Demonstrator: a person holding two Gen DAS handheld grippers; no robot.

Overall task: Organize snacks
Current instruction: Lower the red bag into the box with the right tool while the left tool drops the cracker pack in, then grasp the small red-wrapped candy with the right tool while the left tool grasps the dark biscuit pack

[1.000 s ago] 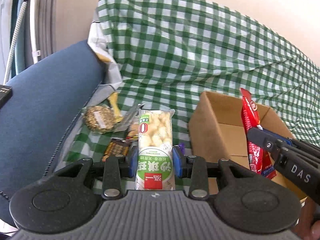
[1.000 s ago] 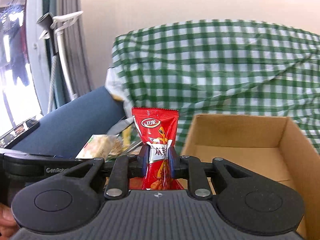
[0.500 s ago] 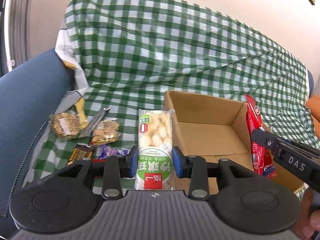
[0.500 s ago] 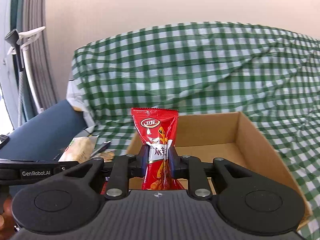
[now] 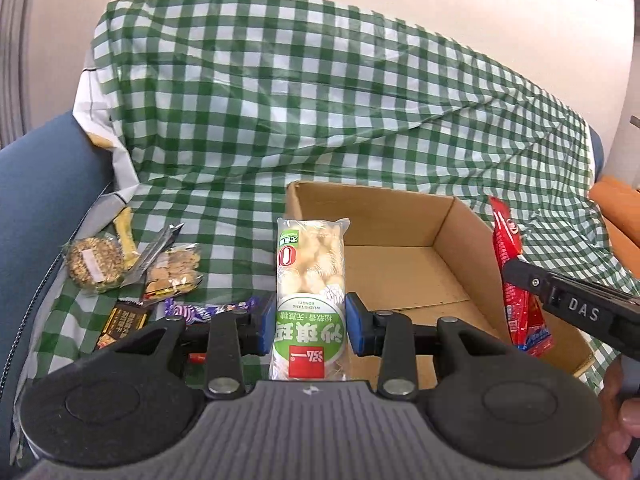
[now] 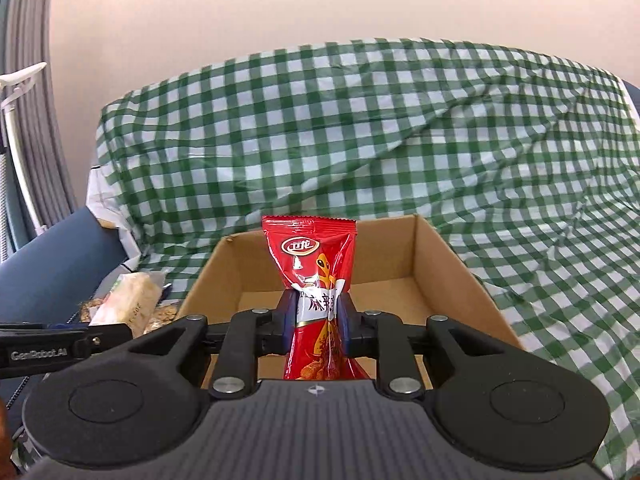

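Observation:
My left gripper [image 5: 310,330] is shut on a green-and-white snack pack [image 5: 310,276], which stands upright at the near left corner of an open cardboard box [image 5: 400,216]. My right gripper [image 6: 316,318] is shut on a red snack bag [image 6: 310,264], held upright over the same cardboard box [image 6: 436,256]. In the left wrist view the red snack bag [image 5: 516,280] and the right gripper's black body hang at the box's right wall. The box floor shows bare cardboard.
Several loose snacks lie left of the box on the green checked cloth [image 5: 320,120]: a round seed cake [image 5: 94,266], a cracker pack [image 5: 172,276], a purple bar [image 5: 208,310] and a brown bar [image 5: 120,322]. A blue sofa arm [image 5: 36,200] rises at the left.
Both grippers have swung right toward the box with their packs still held. The box now sits centred ahead of the right gripper, and the loose snacks have slid left in the left wrist view.

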